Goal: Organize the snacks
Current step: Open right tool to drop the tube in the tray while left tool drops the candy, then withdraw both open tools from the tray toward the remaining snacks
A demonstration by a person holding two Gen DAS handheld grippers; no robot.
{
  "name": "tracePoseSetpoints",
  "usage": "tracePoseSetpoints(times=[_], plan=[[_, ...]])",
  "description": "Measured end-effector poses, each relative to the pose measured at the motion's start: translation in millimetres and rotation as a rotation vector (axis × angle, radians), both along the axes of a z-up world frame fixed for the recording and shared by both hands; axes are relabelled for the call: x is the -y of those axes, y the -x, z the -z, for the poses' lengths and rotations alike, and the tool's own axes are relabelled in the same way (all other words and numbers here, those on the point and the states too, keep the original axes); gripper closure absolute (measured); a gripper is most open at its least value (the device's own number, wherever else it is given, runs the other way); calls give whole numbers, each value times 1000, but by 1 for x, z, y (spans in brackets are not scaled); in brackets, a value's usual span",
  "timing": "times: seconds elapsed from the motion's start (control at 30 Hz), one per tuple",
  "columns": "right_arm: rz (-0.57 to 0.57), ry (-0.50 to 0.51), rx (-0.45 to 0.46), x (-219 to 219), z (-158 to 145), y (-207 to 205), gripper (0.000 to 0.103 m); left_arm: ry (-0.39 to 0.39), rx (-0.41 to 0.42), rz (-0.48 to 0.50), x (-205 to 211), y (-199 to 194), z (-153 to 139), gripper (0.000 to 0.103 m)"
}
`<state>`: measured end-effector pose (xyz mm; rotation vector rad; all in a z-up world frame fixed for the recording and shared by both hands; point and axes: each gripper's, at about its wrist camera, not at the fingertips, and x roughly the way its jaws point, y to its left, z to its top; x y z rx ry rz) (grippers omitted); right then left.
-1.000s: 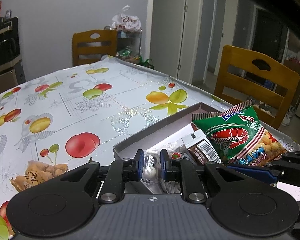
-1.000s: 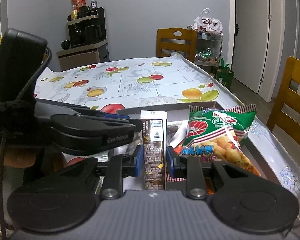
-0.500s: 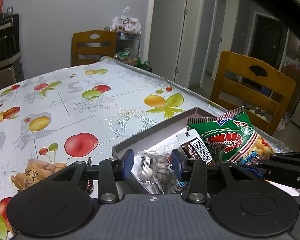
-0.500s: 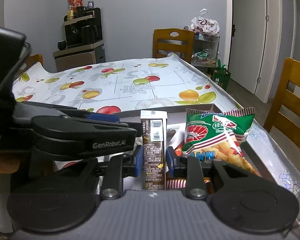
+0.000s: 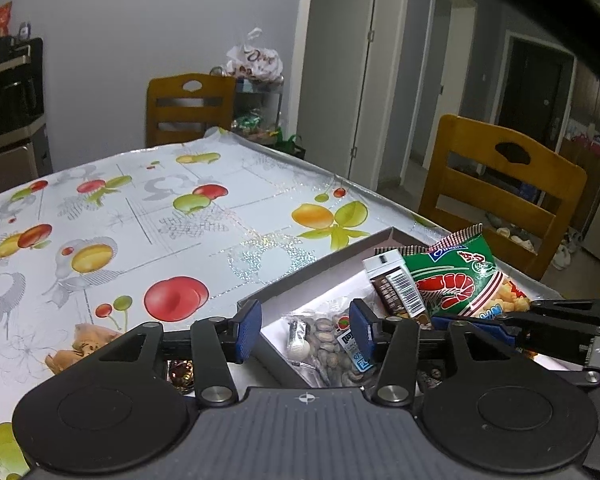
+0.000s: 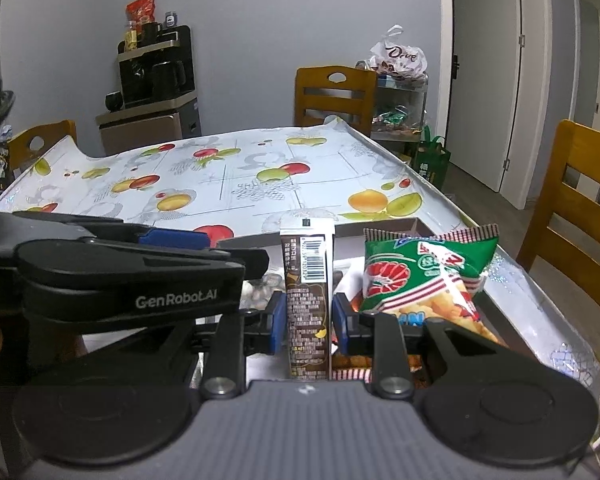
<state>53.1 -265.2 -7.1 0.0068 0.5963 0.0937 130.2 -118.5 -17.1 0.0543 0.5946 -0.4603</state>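
Observation:
A shallow grey box sits on the fruit-print table. In it lie a clear bag of nuts, a green prawn-cracker bag and other packets. My left gripper is open over the box's near corner, above the nut bag, holding nothing. My right gripper is shut on a brown carton with a barcode, held upright over the box; the carton also shows in the left wrist view. The prawn bag leans to its right.
An orange snack packet and a small dark wrapped sweet lie on the table left of the box. Wooden chairs stand at the far end and right side. A cabinet with a coffee machine stands at the wall.
My left gripper has opened and let go of the nut bag, which now lies in the box, and has drawn back. My right gripper still holds the carton.

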Motion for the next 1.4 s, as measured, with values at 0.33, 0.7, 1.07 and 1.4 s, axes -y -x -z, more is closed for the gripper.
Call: tracePoseSetpoints(times=[0.33,0.7,1.07,1.4], plan=[[-20,29,-44,-10,3,0,77,4,6,4,-8,6,-3,52],[-19,6,-41,-7,-9,15,46,18,17,17,-17,16,-8,42],[-35,2,-45,-20,-19,36,32,16,47,26,-33,34,-16,27],[-61,28,-46,-45,-26,51,27,13,58,16,-59,46,-19,19]])
